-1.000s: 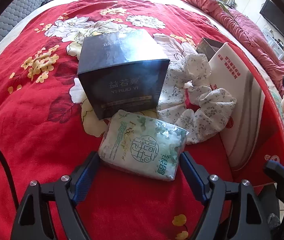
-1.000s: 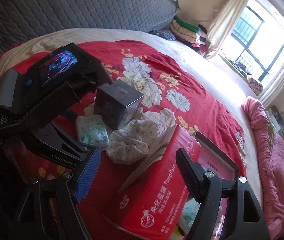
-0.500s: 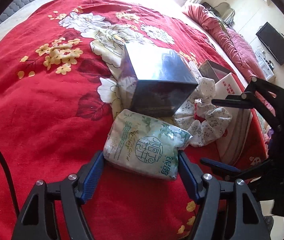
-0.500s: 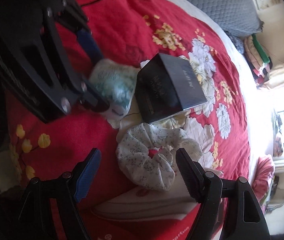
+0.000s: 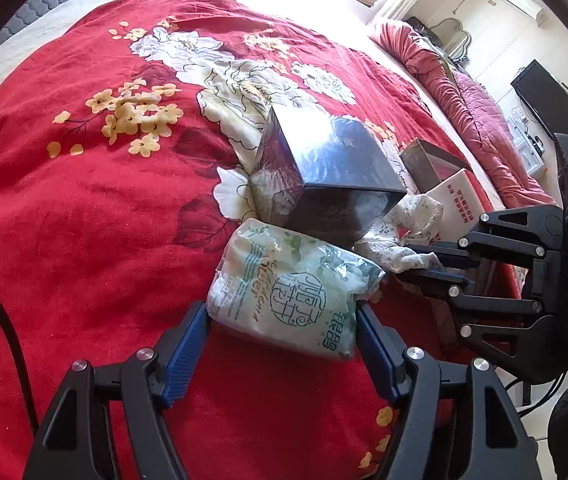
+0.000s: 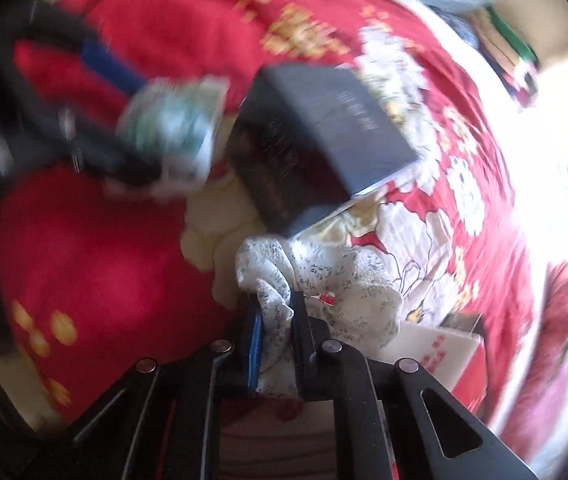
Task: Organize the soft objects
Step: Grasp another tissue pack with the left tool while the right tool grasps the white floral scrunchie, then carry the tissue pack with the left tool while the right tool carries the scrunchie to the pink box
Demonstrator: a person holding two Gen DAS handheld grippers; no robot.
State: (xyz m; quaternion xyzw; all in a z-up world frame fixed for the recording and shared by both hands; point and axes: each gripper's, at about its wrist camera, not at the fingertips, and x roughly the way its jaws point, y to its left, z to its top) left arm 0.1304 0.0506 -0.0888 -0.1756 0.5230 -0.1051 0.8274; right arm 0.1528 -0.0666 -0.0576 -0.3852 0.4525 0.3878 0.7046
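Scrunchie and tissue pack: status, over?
Right gripper just closed, shut on the scrunchie. Left gripper pads against the tissue pack, pack on the bedspread. Dark box close behind both.

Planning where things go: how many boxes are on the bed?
3: glossy black cube box mid-bed; open red-and-white carton at the right edge; small grey open box behind it. Others may be hidden.

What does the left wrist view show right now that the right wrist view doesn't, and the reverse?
Left wrist only: the left gripper with its pads against the tissue pack, and a dark screen by the far wall. Right wrist only: the right gripper, its jaws just closed, pinching the floral scrunchie. Both: the dark box, the red bedspread and the white carton.
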